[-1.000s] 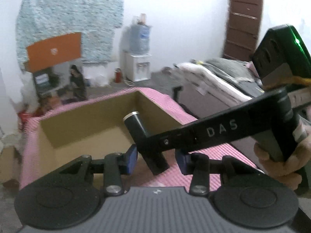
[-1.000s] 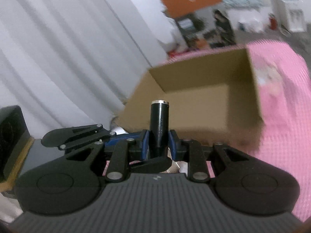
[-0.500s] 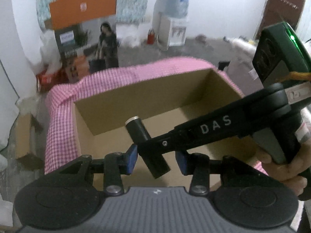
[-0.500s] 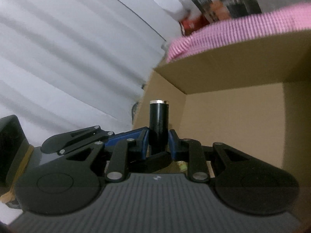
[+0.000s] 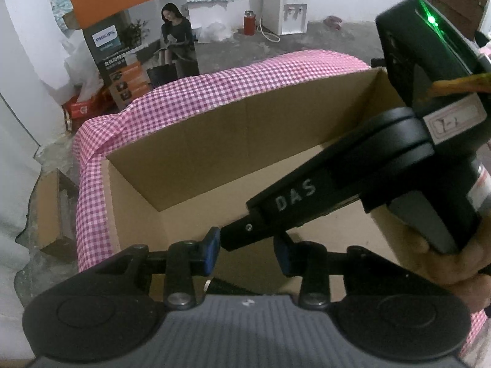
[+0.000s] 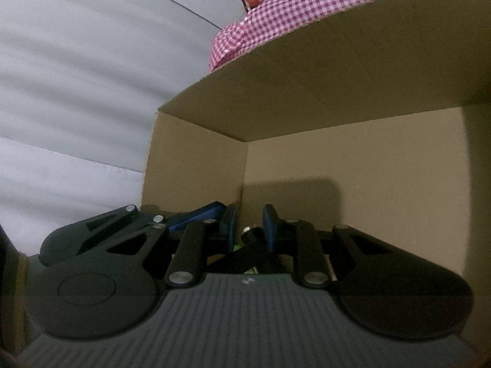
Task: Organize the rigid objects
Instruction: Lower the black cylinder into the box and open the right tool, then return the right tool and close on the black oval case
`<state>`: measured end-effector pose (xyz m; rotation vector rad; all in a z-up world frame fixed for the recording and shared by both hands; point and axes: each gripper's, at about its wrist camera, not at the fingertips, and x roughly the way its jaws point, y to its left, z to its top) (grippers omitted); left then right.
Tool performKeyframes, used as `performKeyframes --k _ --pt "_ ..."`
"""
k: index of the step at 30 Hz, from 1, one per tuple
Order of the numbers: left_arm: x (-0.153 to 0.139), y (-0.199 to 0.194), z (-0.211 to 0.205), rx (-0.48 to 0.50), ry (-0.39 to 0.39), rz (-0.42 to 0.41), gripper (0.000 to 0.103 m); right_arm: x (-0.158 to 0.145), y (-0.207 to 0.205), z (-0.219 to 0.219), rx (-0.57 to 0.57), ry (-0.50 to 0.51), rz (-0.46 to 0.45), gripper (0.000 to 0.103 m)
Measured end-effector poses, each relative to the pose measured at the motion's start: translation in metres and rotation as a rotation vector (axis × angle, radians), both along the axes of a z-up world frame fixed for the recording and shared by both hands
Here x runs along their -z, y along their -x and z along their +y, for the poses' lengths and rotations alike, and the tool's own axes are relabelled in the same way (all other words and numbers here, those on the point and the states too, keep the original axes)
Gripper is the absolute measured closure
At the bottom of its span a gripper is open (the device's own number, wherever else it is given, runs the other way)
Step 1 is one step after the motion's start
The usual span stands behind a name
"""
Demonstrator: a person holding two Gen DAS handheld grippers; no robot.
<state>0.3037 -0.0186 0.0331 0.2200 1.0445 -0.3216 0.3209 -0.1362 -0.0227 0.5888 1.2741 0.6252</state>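
1 black cylinder, silver-tipped, tilted, low in brown cardboard box

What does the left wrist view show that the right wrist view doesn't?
Left wrist only: the right hand-held gripper's body marked DAS, the hand holding it, a printed carton and a water dispenser on the floor beyond.
Right wrist only: a white curtain, and a small dark object between the right hand-held gripper's fingers.
Both: the open cardboard box and the pink checked cloth beneath it.
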Motion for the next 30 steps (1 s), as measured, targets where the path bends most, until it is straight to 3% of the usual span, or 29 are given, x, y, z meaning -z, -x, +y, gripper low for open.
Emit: performKeyframes --k 4,9,16,21,25,30 --pt "-0.013 0.009 0.003 -0.002 0.033 -0.029 0.053 -0.007 0.004 -0.004 0.001 -0.023 -0.025 0.084" --pt "-0.038 0.031 0.006 0.009 0.074 -0.088 0.04 -0.035 0.023 -0.019 0.01 -0.03 -0.097 0.081" --pt "-0.074 0.085 0.009 0.025 0.136 -0.18 0.03 -0.086 0.073 -0.053 0.046 -0.044 -0.24 0.056" --pt "-0.09 0.131 0.01 0.048 0.181 -0.233 0.025 -0.116 0.134 -0.088 0.074 -0.063 -0.339 0.052" --pt "-0.088 0.161 0.005 0.063 0.212 -0.242 0.025 -0.126 0.191 -0.118 0.104 -0.067 -0.391 0.051" --pt "-0.061 0.197 -0.015 0.101 0.226 -0.206 0.025 -0.107 0.254 -0.145 0.153 -0.052 -0.379 0.051"
